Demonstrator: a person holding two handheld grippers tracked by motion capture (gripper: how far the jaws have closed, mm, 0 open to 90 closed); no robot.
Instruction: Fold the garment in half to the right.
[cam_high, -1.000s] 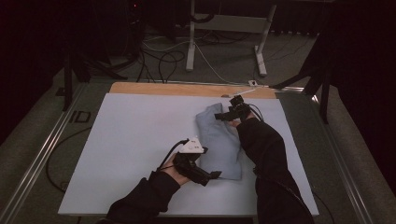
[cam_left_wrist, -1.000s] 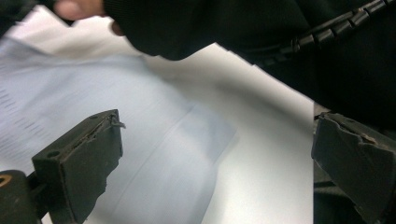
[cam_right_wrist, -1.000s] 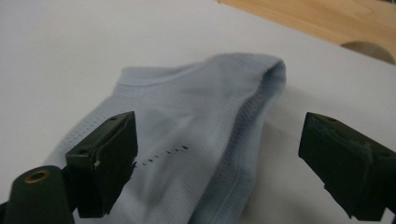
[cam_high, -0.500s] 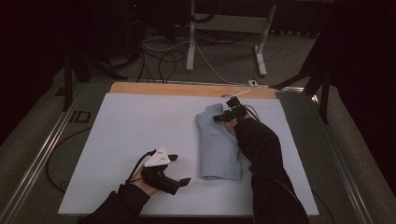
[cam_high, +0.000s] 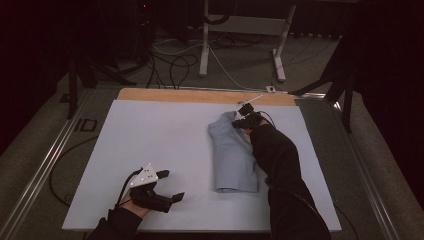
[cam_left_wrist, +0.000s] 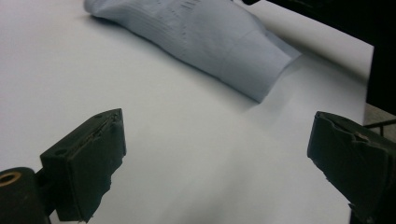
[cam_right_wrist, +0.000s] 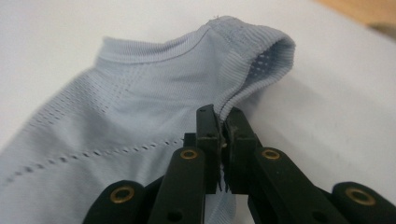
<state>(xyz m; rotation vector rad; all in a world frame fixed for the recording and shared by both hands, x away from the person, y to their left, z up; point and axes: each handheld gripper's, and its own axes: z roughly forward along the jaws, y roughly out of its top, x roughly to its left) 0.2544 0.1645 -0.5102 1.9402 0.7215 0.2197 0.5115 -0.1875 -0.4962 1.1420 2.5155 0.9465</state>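
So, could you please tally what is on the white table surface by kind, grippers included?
Light blue knit garment: 1
Handheld grippers: 2, the left gripper open, the right gripper shut on the garment's edge
Total: 3

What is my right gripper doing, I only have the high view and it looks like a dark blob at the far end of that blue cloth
Observer: The right gripper has its jaws closed on a ribbed edge of the light blue garment, as the right gripper view shows.
Operator: Is that edge lying flat?
Observer: No, just beyond the jaws the ribbed band arches up off the white table surface into an open loop.
Operator: And the left gripper, is it holding anything?
Observer: The left gripper has its jaws wide apart with bare table between them; the garment's near end lies ahead of it, untouched.
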